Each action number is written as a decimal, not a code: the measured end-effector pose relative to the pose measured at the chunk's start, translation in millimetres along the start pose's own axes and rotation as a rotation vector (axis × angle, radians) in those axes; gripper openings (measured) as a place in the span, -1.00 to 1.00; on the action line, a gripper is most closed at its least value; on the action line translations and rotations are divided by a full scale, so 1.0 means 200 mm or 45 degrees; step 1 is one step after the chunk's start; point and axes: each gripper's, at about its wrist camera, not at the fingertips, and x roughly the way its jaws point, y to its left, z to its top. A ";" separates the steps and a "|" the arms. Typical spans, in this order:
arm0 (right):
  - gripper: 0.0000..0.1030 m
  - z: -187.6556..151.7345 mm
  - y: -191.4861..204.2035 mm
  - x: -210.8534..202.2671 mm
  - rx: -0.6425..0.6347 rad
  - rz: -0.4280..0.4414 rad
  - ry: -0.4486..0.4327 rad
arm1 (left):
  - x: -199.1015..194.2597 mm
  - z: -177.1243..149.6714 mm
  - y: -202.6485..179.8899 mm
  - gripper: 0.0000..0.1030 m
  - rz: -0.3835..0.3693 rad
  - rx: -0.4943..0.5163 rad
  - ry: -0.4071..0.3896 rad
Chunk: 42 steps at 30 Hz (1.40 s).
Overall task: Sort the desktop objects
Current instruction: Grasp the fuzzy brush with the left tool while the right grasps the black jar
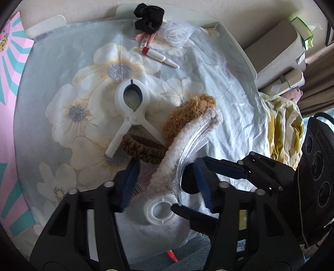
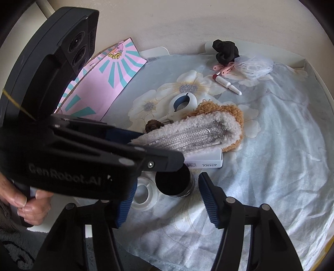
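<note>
From the left wrist, the left gripper [image 1: 166,164] has its blue-padded jaws partly apart with the fluffy headband [image 1: 187,125] running between them. The band's white fleece touches the right-hand pad, while a gap shows at the other pad, so whether it is truly clamped cannot be told. Just beyond the fingertips lies a brown scrunchie [image 1: 144,150], and farther ahead a white clamp [image 1: 131,100]. Far ahead are a red-capped tube [image 1: 158,56] and a black scrunchie [image 1: 148,18]. A clear plastic ring [image 1: 160,210] sits under the jaws on the floral cloth [image 1: 219,87]. The right gripper [image 1: 185,184] reaches in from the right, its jaws wide apart on either side of a black jar [image 1: 189,185]. From the right wrist, the right gripper [image 2: 168,181] stands spread, holding nothing, the black jar [image 2: 174,183] just ahead between its fingertips. The left gripper [image 2: 156,150] crosses from the left, one finger above and one below the near end of the headband [image 2: 208,129]. The band's far, brown end rests on the cloth [image 2: 271,166], ahead of the claw. A white box [image 2: 204,161] lies just beneath the band.
</note>
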 end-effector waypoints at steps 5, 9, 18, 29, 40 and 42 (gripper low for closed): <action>-0.31 0.02 -0.01 0.02 0.013 -0.020 0.005 | -0.01 0.01 0.01 -0.42 -0.023 -0.034 -0.001; -0.31 0.01 -0.02 0.01 0.028 -0.012 -0.004 | -0.02 0.01 0.04 -0.47 -0.059 -0.082 -0.003; -0.32 0.00 -0.03 0.00 0.052 -0.034 -0.020 | -0.11 0.02 0.02 -0.55 -0.065 -0.066 -0.062; -0.31 0.02 -0.08 -0.08 0.075 -0.067 -0.047 | -0.24 0.06 0.02 -0.55 -0.069 -0.055 -0.140; -0.32 0.02 -0.09 -0.12 0.085 -0.083 -0.070 | -0.30 0.05 0.00 -0.56 -0.058 -0.042 -0.186; -0.32 0.03 -0.10 -0.13 0.086 -0.084 -0.073 | -0.34 0.06 -0.01 -0.56 -0.065 -0.035 -0.206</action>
